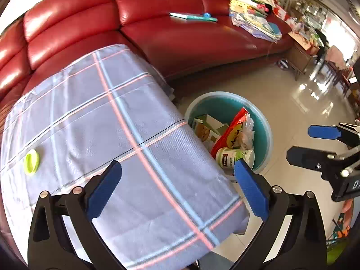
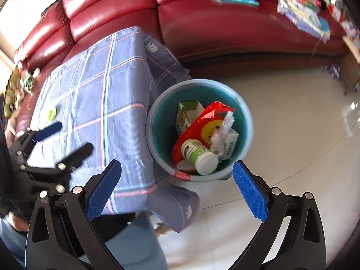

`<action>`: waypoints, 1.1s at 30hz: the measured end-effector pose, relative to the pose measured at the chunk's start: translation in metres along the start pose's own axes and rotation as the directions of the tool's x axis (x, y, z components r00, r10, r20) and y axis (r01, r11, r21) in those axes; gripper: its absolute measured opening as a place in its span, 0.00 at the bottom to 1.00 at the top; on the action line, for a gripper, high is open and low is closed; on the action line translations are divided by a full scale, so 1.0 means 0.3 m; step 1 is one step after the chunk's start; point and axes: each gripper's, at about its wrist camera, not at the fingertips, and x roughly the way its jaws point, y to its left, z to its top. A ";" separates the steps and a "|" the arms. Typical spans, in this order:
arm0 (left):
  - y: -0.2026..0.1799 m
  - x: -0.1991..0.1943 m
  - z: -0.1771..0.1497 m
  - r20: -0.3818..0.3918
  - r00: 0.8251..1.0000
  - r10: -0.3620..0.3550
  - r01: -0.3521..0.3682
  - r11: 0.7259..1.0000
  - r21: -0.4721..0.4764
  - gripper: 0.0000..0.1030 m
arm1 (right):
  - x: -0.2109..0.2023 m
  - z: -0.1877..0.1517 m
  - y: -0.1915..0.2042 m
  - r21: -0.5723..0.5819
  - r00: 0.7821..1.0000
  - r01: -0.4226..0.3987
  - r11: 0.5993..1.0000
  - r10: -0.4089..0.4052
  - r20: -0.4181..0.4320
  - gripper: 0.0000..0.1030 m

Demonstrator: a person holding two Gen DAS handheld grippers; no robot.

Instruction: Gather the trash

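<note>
A teal bin [image 1: 267, 132] [image 2: 244, 117] stands on the floor beside the table. It holds a red wrapper [image 2: 198, 123], a white and green bottle [image 2: 198, 155] [image 1: 234, 157], a carton [image 2: 186, 112] and white packets. A small lime-green lid [image 1: 31, 162] [image 2: 52, 114] lies on the checked tablecloth [image 1: 126, 135] [image 2: 94, 94]. My left gripper [image 1: 177, 189] is open and empty above the table's near end; it also shows in the right wrist view [image 2: 67, 137]. My right gripper [image 2: 176, 189] is open and empty above the bin's near rim; it also shows in the left wrist view [image 1: 308, 144].
A red leather sofa [image 1: 157, 22] [image 2: 202, 22] runs behind the table and bin, with a book [image 1: 193, 16] and a pile of papers [image 1: 254, 15] on it. Glossy tiled floor [image 2: 292, 135] lies to the right. Furniture stands at the far right [image 1: 303, 51].
</note>
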 end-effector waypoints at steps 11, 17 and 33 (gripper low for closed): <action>0.034 -0.121 -0.103 0.015 0.999 0.044 -0.044 0.998 -0.048 0.93 | -0.081 -0.151 0.061 -0.068 0.985 0.163 0.984 -0.159 0.062 0.96; 0.030 -0.155 -0.147 0.015 0.999 0.050 -0.049 0.997 -0.064 0.93 | -0.123 -0.213 0.076 -0.074 0.979 0.194 0.978 -0.188 0.082 0.96; 0.027 -0.228 -0.212 0.061 0.996 0.070 -0.066 0.995 -0.071 0.93 | -0.157 -0.268 0.103 -0.080 0.974 0.207 0.975 -0.198 0.110 0.96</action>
